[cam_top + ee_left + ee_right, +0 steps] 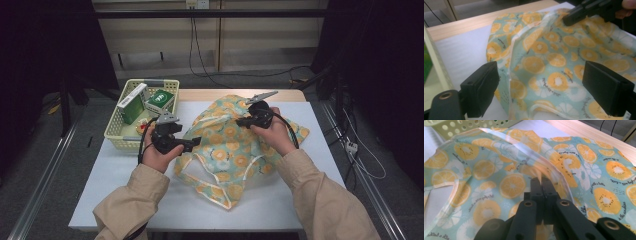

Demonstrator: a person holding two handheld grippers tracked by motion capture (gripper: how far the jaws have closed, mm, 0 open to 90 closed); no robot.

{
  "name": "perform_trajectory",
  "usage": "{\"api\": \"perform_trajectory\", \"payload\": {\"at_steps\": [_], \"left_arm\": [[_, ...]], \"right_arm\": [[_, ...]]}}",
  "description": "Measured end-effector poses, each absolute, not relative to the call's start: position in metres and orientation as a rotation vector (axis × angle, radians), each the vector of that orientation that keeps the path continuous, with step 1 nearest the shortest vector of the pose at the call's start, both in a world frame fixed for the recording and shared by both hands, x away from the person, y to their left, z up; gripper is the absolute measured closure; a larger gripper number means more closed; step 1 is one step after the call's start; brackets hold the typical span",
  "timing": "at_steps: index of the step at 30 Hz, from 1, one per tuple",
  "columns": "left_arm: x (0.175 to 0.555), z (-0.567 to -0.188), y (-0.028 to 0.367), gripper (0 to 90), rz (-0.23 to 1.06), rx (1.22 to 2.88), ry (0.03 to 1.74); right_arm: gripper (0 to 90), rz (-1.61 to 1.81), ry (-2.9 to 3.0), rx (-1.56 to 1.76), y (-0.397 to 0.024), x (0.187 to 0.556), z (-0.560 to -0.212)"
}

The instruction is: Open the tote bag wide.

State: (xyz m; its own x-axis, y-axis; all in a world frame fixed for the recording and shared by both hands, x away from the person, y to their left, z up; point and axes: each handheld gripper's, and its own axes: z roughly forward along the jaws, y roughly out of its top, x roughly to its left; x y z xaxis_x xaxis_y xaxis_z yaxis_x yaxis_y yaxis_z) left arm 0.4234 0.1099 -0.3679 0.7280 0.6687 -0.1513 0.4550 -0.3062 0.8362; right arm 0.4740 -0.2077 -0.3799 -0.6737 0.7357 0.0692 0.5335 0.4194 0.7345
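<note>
A cloth bag [235, 145] printed with orange slices on pale green lies crumpled on the white table, its handles trailing toward the front. My left gripper [196, 141] hovers at the bag's left edge. In the left gripper view its jaws [541, 87] stand wide apart over the bag [549, 57], with no fabric between them. My right gripper [239, 121] is at the bag's upper middle. In the right gripper view it [541, 182] is shut on the bag's hemmed rim [486, 170], holding it lifted. The left gripper view also shows the right gripper [574, 18] pinching the fabric.
A pale yellow perforated basket [112, 132] stands at the table's back left and holds a green box [161, 100] and a green-and-white box [131, 105]. Its wall also shows in the right gripper view [474, 126]. The white tabletop [125, 190] runs to a wooden strip at the far edge.
</note>
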Motion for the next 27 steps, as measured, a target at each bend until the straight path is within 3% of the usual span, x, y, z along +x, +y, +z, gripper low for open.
{"api": "perform_trajectory", "payload": {"at_steps": [14, 27], "left_arm": [[0.439, -0.353, 0.134, 7.1, 0.297, 1.944, 0.845], [0.451, -0.357, 0.154, 6.4, 0.300, 1.951, 0.858]], "right_arm": [[90.0, 1.112, 2.410, 1.122, -0.211, 0.477, -0.377], [90.0, 1.119, 2.417, 1.131, -0.211, 0.478, -0.379]]}}
